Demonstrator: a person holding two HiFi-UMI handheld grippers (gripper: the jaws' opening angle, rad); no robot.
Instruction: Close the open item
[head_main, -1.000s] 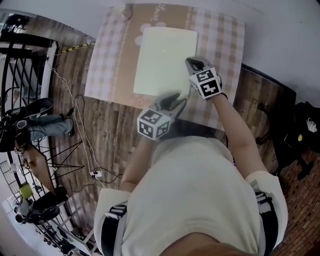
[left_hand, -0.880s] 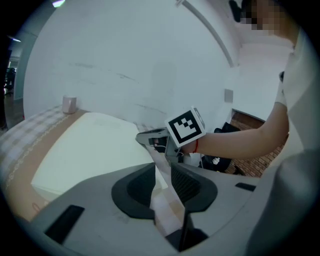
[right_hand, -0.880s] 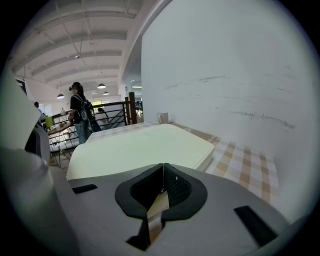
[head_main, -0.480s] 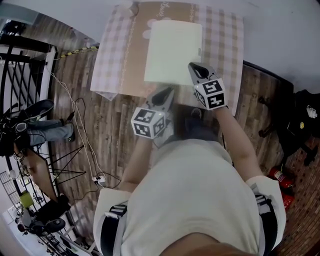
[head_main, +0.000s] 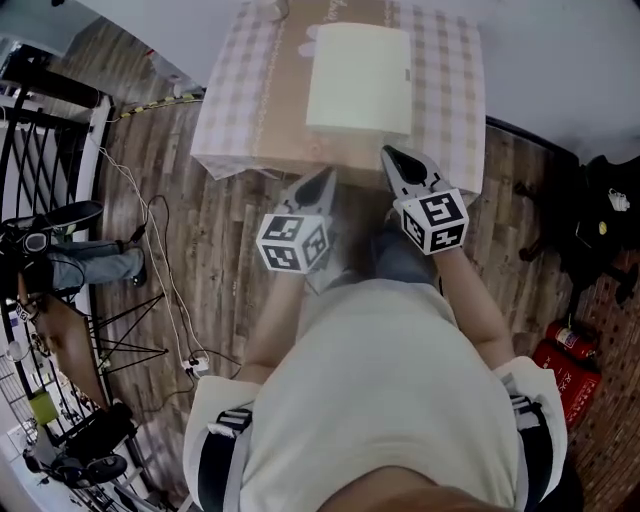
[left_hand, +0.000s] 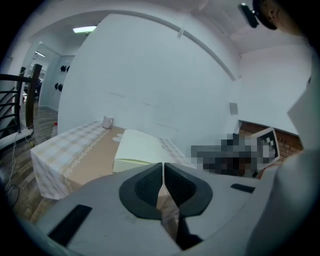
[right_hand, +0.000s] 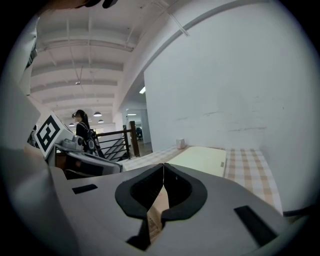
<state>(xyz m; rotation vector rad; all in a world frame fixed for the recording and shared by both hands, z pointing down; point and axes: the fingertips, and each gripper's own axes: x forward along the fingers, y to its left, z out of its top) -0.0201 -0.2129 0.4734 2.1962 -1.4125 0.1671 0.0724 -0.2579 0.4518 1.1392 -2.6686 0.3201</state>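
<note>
A flat cream box (head_main: 360, 80) lies closed on the table (head_main: 240, 100) with its checked cloth; it also shows in the left gripper view (left_hand: 137, 149) and the right gripper view (right_hand: 202, 160). Both grippers hang off the table's near edge, over the wooden floor and close to my body. My left gripper (head_main: 322, 178) (left_hand: 163, 165) is just closing, its jaw tips meeting with nothing between them. My right gripper (head_main: 392, 155) (right_hand: 163, 166) is shut and empty. Neither touches the box.
A small cup (left_hand: 107, 122) stands at the table's far edge. A black railing (head_main: 40, 130) and loose cables (head_main: 160, 230) are at the left. A dark chair (head_main: 590, 240) and a red extinguisher (head_main: 560, 365) are at the right. A person (right_hand: 82, 127) stands by the railing.
Both grippers have drawn back from the box and off the table toward my body. The left jaws went from open to closed. The box has not moved on the table.
</note>
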